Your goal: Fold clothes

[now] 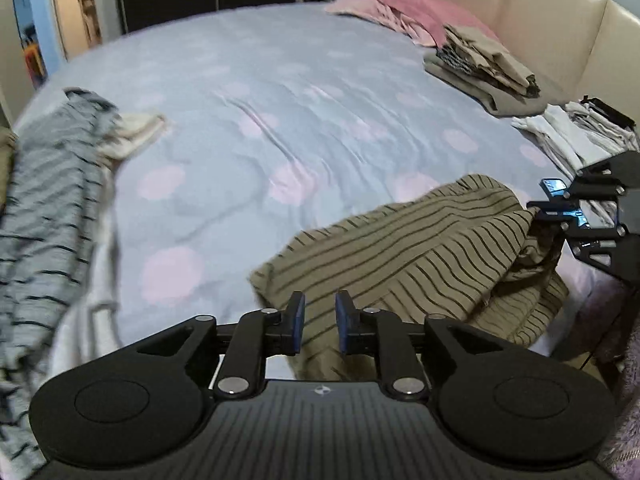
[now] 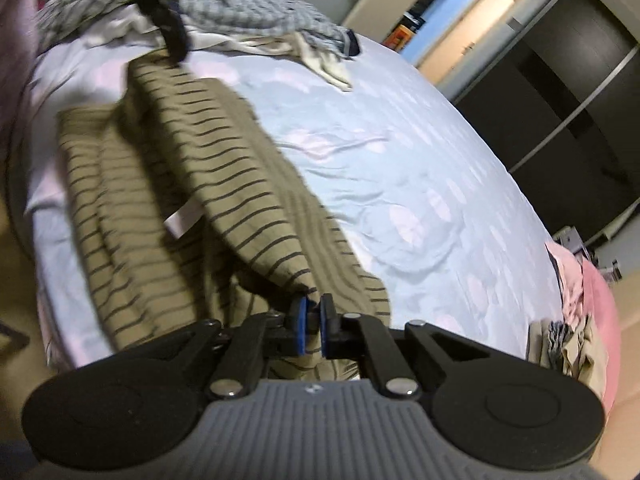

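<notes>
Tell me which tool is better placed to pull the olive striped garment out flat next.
Right. The right tool is already shut on a corner of the striped garment, lifting it. The left tool hangs open above its near edge, holding nothing.

My right fingers [image 2: 306, 322] hide the corner of the striped shirt [image 2: 192, 184] pinched between them, and the shirt's near edge is lost behind my tool. The grey pile [image 1: 48, 208] is blurred and cut off at the left edge. I cannot make out the white tag [image 2: 182, 218]'s print.
</notes>
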Demonstrator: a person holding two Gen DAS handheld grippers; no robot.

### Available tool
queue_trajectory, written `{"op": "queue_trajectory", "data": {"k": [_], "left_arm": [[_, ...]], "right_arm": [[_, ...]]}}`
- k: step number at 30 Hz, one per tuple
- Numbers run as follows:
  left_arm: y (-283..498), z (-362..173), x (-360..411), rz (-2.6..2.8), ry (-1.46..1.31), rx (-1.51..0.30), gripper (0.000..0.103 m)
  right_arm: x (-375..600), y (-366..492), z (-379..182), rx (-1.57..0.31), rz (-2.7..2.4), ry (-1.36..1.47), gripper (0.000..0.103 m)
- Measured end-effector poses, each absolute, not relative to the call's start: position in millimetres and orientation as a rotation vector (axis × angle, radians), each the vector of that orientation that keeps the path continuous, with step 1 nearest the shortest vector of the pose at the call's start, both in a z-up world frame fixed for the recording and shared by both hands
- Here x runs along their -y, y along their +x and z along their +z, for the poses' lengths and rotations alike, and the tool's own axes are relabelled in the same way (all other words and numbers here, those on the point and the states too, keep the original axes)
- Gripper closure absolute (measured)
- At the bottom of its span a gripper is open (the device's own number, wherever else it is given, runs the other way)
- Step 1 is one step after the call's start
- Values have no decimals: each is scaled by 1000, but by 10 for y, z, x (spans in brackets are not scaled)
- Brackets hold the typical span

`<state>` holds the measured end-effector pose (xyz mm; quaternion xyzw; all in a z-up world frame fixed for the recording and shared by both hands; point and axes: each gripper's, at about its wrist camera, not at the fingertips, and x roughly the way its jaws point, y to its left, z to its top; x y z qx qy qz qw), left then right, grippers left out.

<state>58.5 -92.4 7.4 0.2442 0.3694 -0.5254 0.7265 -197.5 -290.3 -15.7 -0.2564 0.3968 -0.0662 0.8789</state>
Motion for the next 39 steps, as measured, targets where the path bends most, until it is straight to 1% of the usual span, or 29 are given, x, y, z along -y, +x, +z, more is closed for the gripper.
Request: {"op": "queue_trajectory", "data": {"k": [4,6,9,12,15,17,19,21,22,23,24,25,26,28,31,33,36,39], "left_arm": [[307,266,769,-1159,587,-734,86],[99,324,723,-1182,618,-722,86],[-225,301,688,-1224,700,-740,86],[-479,171,693,-1227,834,-712,86],[-614,15,745,-1235,979,-651,80],[-628,-46,774,-1258,1024,-633,71],[-642,-107,804,-1279,1070,-616,66],[-656,-167,833,-1301,1115,-597,66],[-663,-198,848,-1312,1138,-588,70],[-669,-228,863,-1322,1160,-579,84],[-676,-259,878,-1333,1183,-569,91],[-586,-250,910,-1332,1135,-620,97],[-486,-237,945,-1328,1078,-676,100],[-259,-192,996,-1307,944,-774,102],[114,-157,1033,-1254,741,-909,103],[301,-161,1055,-1212,659,-953,103],[408,-204,1085,-1153,620,-948,103],[320,-266,1183,-1104,668,-902,101]], "right_arm": [[3046,-1862,-142,-833,-167,-474,96],[3112,-1824,-129,-837,-178,-445,96],[3152,-1732,-125,-839,-186,-428,96],[3173,-1688,-122,-839,-187,-424,96],[3177,-1676,-123,-839,-182,-426,96],[3177,-1672,-125,-839,-180,-429,96],[3176,-1669,-127,-838,-178,-431,96],[3172,-1676,-129,-838,-176,-434,96],[3167,-1677,-128,-836,-176,-437,96],[3163,-1678,-127,-835,-176,-440,96],[3161,-1684,-124,-832,-176,-441,96],[3162,-1689,-119,-830,-177,-441,96],[3166,-1691,-118,-830,-178,-441,96],[3177,-1698,-122,-832,-182,-438,96],[3194,-1698,-153,-845,-181,-437,96],[3202,-1691,-181,-858,-176,-437,96],[3193,-1669,-222,-878,-163,-441,96],[3176,-1652,-246,-889,-154,-449,96]]}}
